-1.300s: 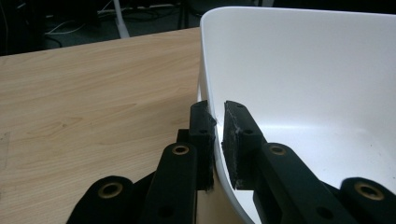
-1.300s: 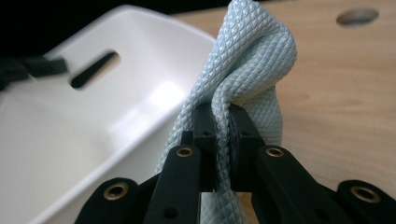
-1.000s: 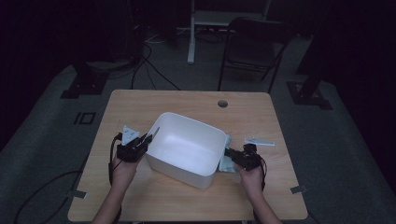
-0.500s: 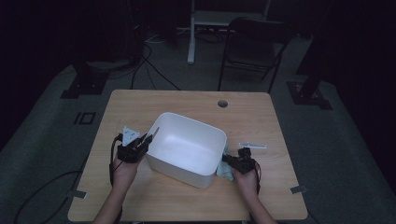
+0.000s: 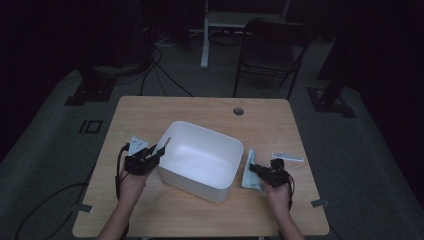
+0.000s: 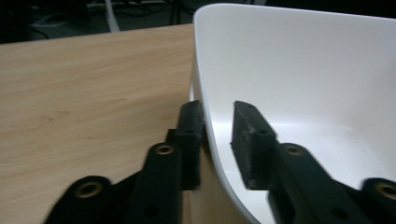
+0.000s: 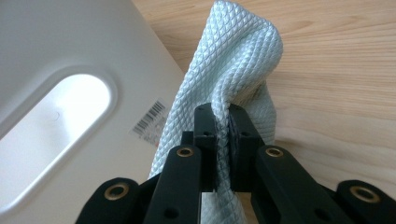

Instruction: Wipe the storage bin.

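A white plastic tub (image 5: 200, 150) stands mid-table. My left gripper (image 5: 150, 152) sits at its left rim. In the left gripper view the jaws (image 6: 217, 109) straddle the tub wall (image 6: 303, 70), one pad outside and one inside with a gap showing. They have just been opening, so the wall is between them but not gripped. My right gripper (image 5: 257, 170) is to the right of the tub. It is shut (image 7: 223, 112) on a fold of pale green textured cloth (image 7: 233, 56), which lies (image 5: 248, 172) against the tub's outer wall (image 7: 56, 46).
A small white packet (image 5: 136, 145) lies left of the tub, behind my left gripper. A thin flat white item (image 5: 287, 157) lies right of the cloth. The wooden table (image 5: 200, 215) has a round hole (image 5: 238, 111) at the back. A folding chair (image 5: 272, 45) stands beyond.
My right gripper has shifted a little toward the front edge with the cloth in it. The left hand has stayed at the tub's rim, and the tub has not moved.
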{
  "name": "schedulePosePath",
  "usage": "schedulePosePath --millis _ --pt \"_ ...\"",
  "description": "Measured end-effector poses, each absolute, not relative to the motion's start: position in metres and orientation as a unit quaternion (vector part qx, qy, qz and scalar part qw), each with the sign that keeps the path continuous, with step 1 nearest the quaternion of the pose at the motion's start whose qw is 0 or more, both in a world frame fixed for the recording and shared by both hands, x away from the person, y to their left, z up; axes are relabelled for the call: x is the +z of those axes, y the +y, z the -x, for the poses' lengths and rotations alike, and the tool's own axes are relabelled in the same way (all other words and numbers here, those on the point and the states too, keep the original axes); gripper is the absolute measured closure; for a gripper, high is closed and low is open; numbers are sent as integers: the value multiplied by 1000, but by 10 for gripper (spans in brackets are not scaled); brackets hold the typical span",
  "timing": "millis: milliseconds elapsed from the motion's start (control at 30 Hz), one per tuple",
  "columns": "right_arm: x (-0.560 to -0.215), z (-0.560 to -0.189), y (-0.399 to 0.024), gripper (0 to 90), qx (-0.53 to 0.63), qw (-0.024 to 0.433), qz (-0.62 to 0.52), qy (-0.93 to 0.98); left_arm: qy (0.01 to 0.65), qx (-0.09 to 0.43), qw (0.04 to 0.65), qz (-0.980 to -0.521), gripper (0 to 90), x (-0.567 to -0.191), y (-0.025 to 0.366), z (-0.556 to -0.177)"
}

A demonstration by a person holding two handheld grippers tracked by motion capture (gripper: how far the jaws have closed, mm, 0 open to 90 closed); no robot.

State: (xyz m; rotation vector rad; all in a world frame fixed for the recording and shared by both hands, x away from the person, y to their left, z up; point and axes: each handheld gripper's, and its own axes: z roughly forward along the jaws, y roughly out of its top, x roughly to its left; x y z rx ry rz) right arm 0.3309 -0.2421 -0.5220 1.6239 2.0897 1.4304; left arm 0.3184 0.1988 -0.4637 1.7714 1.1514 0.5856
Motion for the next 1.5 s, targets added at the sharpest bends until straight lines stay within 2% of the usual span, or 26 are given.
schedulePosePath --millis 67,333,1067,1500 --pt "-520 -327 -247 838 476 68 -539 691 464 237 456 -722 645 -464 198 -315" --pt "-516 -316 -262 835 496 64 -543 674 448 242 445 -737 561 -462 195 -301" --pt "-519 -308 -272 834 493 67 -549 672 428 224 451 -751 489 -458 198 -257" --pt "-519 -308 -273 834 495 68 -549 670 415 215 477 -744 440 -445 208 -254"
